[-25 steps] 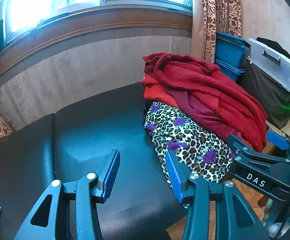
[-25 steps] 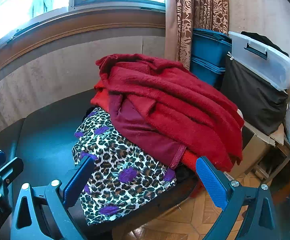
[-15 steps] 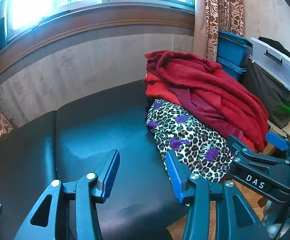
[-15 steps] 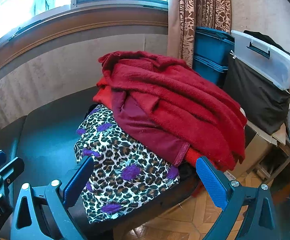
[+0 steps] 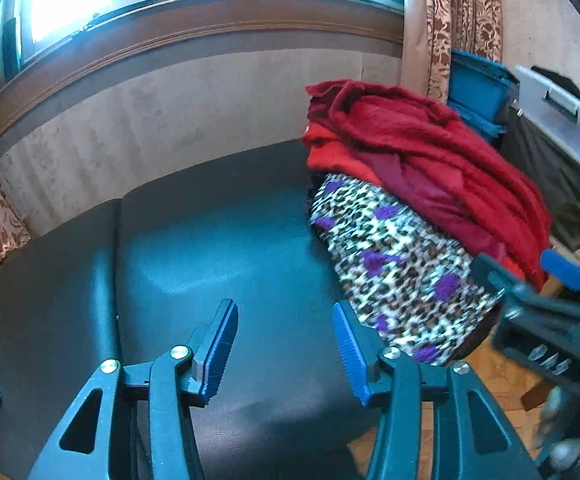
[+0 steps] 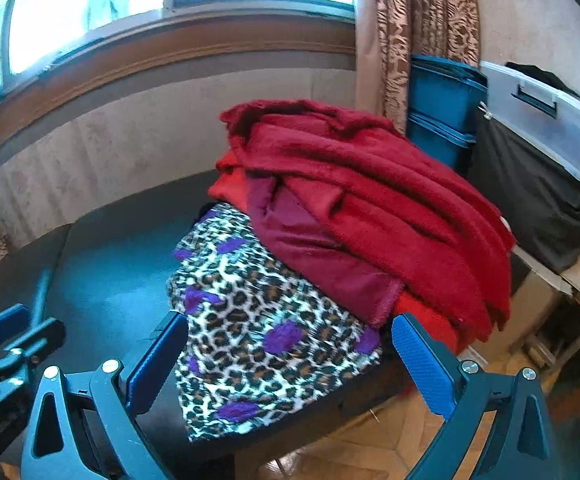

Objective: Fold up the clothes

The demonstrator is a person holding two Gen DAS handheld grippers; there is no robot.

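Red garments atop one leopard-print cloth

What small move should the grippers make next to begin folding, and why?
Probably ease the right gripper forward and up onto the fluffy red garment: it tops the pile over the leopard-print cloth, both grippers are open and empty, and the dark couch seat beside it is free.

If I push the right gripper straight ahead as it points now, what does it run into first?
Most likely the leopard-print garment: it lies between the open fingers of the right gripper, at the near edge of the pile. Just beyond it comes the maroon cloth under the red fleece. Depth is hard to judge here.
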